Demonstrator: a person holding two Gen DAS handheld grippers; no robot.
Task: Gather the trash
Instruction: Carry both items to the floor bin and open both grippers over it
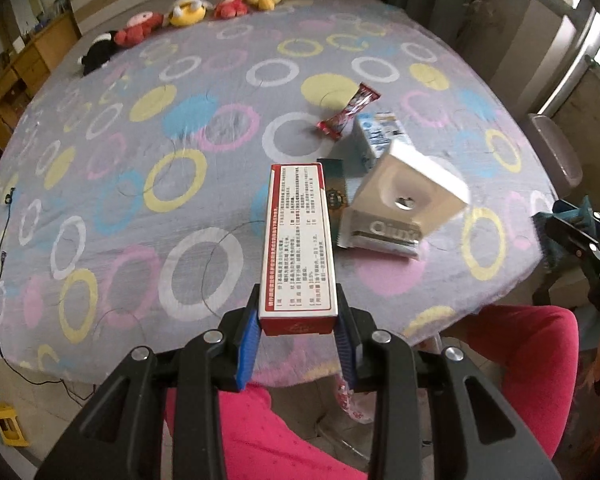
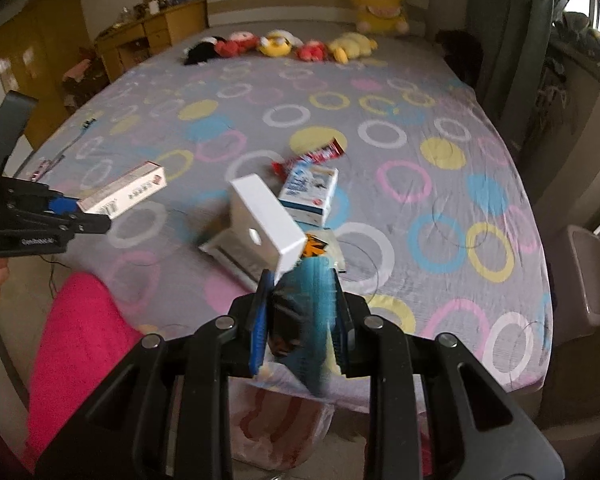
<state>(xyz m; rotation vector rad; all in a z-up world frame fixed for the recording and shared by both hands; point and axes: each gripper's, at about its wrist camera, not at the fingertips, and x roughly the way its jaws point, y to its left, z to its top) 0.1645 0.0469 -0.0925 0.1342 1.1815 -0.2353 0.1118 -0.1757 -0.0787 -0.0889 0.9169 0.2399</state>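
My left gripper [image 1: 298, 308] is shut on the near end of a long red-and-white carton [image 1: 298, 240], lifted above the bed; the right wrist view shows the same carton [image 2: 124, 194] in that gripper [image 2: 88, 218] at left. My right gripper [image 2: 300, 280] is shut on a crumpled teal wrapper [image 2: 314, 320], and appears at the right edge of the left wrist view [image 1: 560, 224]. On the bedsheet lie a red snack wrapper [image 2: 312, 157], a blue-and-white milk carton [image 2: 310, 192], a white box with its lid up [image 2: 264, 220] and an orange packet [image 2: 315, 246].
The bed [image 2: 440, 208] has a grey sheet with coloured rings; plush toys [image 2: 276, 46] line its far edge. A plastic bag [image 2: 280, 420] hangs below the near edge, between a person's pink-trousered legs [image 2: 80, 336]. A chair [image 2: 588, 280] stands right, a cable [image 1: 0, 248] left.
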